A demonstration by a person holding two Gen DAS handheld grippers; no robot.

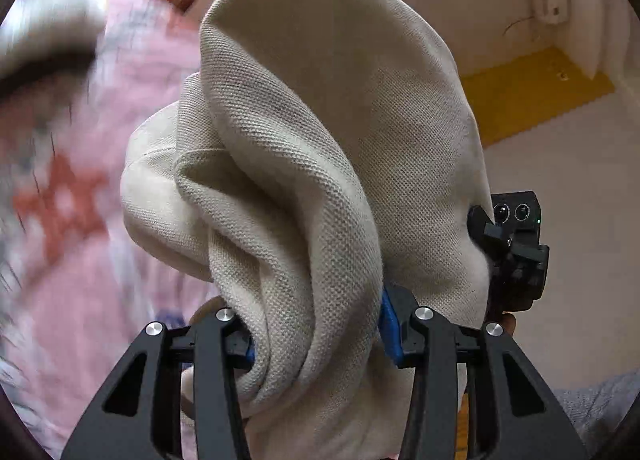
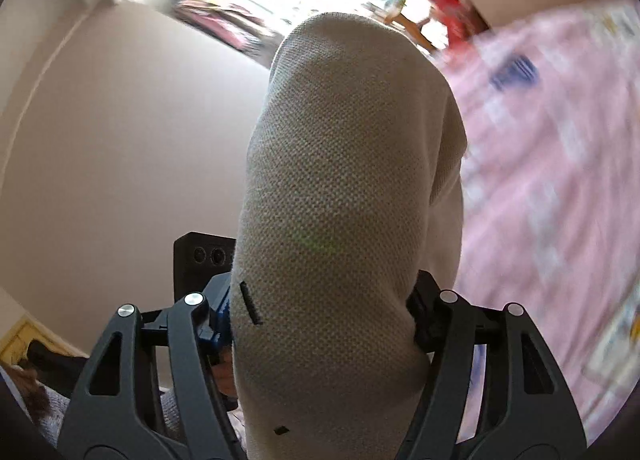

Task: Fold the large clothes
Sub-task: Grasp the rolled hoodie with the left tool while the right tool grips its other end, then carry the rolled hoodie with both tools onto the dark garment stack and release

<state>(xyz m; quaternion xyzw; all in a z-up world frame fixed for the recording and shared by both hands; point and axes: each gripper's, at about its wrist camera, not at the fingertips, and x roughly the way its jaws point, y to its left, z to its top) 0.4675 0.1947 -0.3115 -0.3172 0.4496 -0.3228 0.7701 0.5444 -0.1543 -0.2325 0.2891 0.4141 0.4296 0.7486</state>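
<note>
Gripping bunched cream-beige knitted garment (image 1: 304, 163) between blue pads, left gripper (image 1: 316, 340) holds thick fold at lower centre of left wrist frame; cloth rises to upper centre. Right gripper (image 2: 320, 324) clamps same cream garment (image 2: 348, 179), fabric filling centre of right wrist frame. Pink patterned bed sheet (image 1: 80, 187) blurred at left side in left view, at right side (image 2: 560, 179) in right view. Yellow mat (image 1: 532, 95) lies at right, on floor by pale wall (image 2: 120, 139).
</note>
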